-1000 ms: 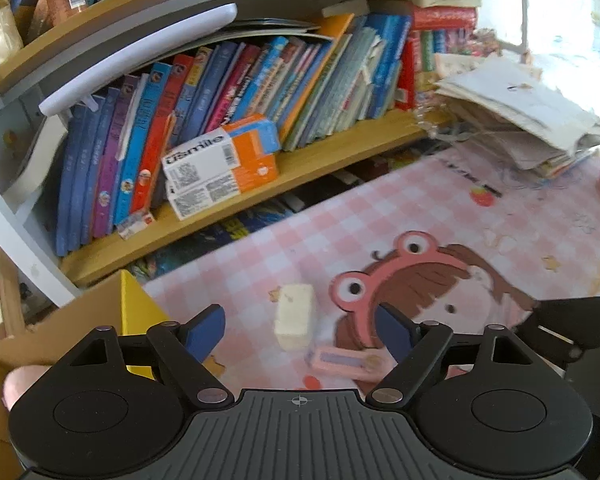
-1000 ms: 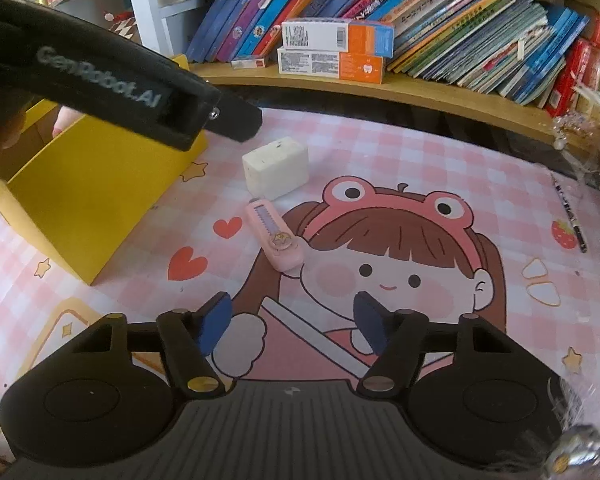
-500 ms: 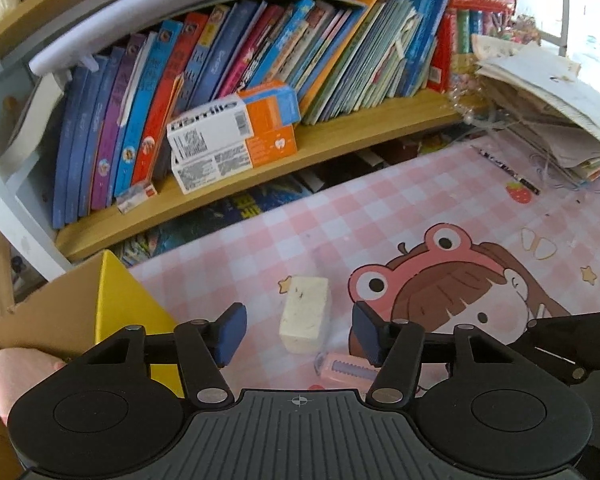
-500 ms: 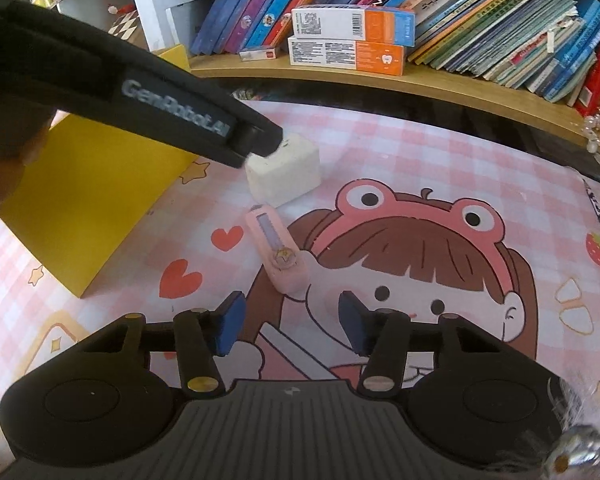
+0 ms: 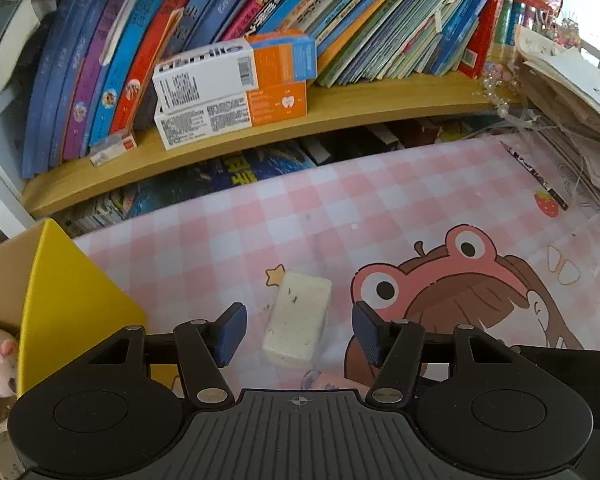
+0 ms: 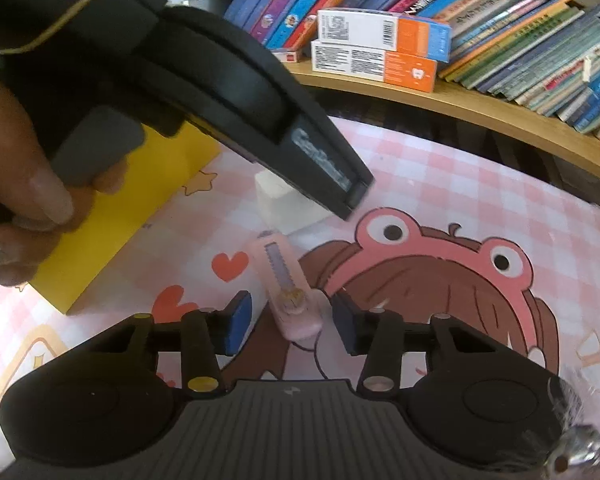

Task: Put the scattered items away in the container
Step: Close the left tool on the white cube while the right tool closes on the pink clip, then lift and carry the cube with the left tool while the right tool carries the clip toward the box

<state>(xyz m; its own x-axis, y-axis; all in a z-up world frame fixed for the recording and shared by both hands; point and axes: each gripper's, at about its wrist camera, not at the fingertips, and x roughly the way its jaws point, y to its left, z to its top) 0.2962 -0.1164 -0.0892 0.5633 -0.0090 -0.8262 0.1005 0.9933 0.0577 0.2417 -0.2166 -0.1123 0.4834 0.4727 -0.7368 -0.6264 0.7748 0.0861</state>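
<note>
A white speckled eraser block (image 5: 298, 318) lies on the pink checked mat, between the blue pads of my open left gripper (image 5: 298, 334). It is mostly hidden behind the left gripper's body in the right wrist view (image 6: 274, 200). A pink utility knife (image 6: 286, 290) lies on the mat with its near end between the pads of my open right gripper (image 6: 286, 326). A yellow box (image 5: 66, 316) stands at the left, also in the right wrist view (image 6: 112, 216). Neither gripper holds anything.
A wooden shelf (image 5: 340, 116) with leaning books and two orange-and-white cartons (image 5: 236, 84) runs along the back. A stack of papers (image 5: 568, 92) lies at the right. A pencil (image 5: 534, 174) lies on the mat. A hand (image 6: 20, 168) holds the left gripper.
Both grippers have moved forward and down. The eraser now sits between the left pads and the pink knife's end between the right pads. Both jaws have narrowed somewhat.
</note>
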